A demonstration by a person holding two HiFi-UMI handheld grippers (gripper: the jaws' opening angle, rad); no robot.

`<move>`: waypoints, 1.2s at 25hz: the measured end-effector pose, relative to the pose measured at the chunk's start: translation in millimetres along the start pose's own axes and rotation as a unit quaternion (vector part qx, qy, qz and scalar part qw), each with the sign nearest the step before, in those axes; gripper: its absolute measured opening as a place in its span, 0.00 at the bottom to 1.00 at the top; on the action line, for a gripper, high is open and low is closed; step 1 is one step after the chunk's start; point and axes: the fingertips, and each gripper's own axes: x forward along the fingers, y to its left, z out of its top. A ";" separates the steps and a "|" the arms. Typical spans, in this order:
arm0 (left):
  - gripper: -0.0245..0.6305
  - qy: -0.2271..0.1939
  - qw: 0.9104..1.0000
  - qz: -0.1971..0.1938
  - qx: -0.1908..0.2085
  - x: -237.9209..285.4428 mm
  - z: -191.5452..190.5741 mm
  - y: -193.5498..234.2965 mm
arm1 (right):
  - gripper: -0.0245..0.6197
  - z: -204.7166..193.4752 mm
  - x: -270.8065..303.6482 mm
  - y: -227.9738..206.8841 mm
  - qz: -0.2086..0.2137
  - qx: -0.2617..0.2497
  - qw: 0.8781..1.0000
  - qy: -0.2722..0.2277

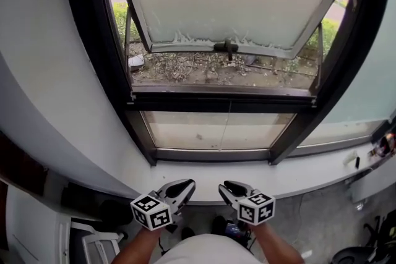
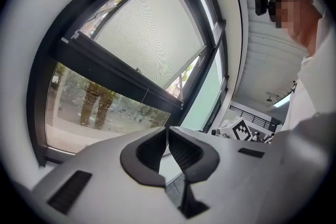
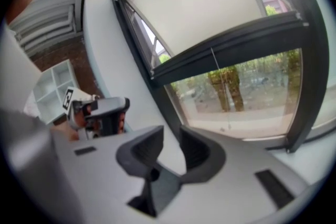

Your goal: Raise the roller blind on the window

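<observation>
Fingertips point(image 2: 152, 152) of my left gripper point(image 2: 167, 136) are clenched on nothing; my right gripper point(image 3: 172, 136) gapes empty. Roller blind point(image 3: 194, 2) spans crosswise, ahead and above both; its cord point(image 3: 220, 86) looks nearer my right.

Open space above the sill point(image 1: 204, 173), dark window frame point(image 1: 223, 103) beyond.

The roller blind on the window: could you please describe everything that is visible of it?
The roller blind is a pale, off-white sheet; in the left gripper view its fabric shows a fine woven mesh. It hangs flat and lowered over the upper half of the window, with its bottom edge down near the dark crossbar. The lower pane is left uncovered. A thin cord hangs below the blind in front of that glass. Nothing touches the blind.
</observation>
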 end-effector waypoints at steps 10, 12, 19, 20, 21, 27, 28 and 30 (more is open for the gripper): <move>0.07 0.002 1.000 0.023 0.009 70.1 6.1 -9.2 | 0.18 39.8 -10.6 -55.0 0.026 -0.033 0.999 0.006; 0.07 0.003 0.999 0.030 0.014 81.5 6.9 -9.3 | 0.18 46.8 -11.7 -64.6 0.033 -0.039 0.999 0.007; 0.07 0.000 0.998 0.055 0.029 109.7 10.7 -2.7 | 0.18 58.3 -8.6 -89.4 0.052 -0.058 0.997 0.012; 0.07 0.001 0.998 0.057 0.032 112.3 11.5 -1.7 | 0.18 59.2 -7.6 -91.8 0.052 -0.059 0.997 0.013; 0.07 0.002 0.998 0.058 0.036 113.7 13.1 -0.3 | 0.18 60.6 -6.4 -92.6 0.053 -0.060 0.997 0.014; 0.07 0.000 0.997 0.056 0.050 113.4 31.0 8.0 | 0.18 71.1 1.8 -89.9 0.046 -0.067 0.997 0.008; 0.07 0.001 0.997 0.054 0.053 112.3 33.6 9.2 | 0.18 72.5 3.2 -88.5 0.044 -0.067 0.997 0.006; 0.07 0.003 0.997 0.051 0.057 109.3 38.4 12.7 | 0.18 75.5 6.5 -85.3 0.039 -0.069 0.997 0.002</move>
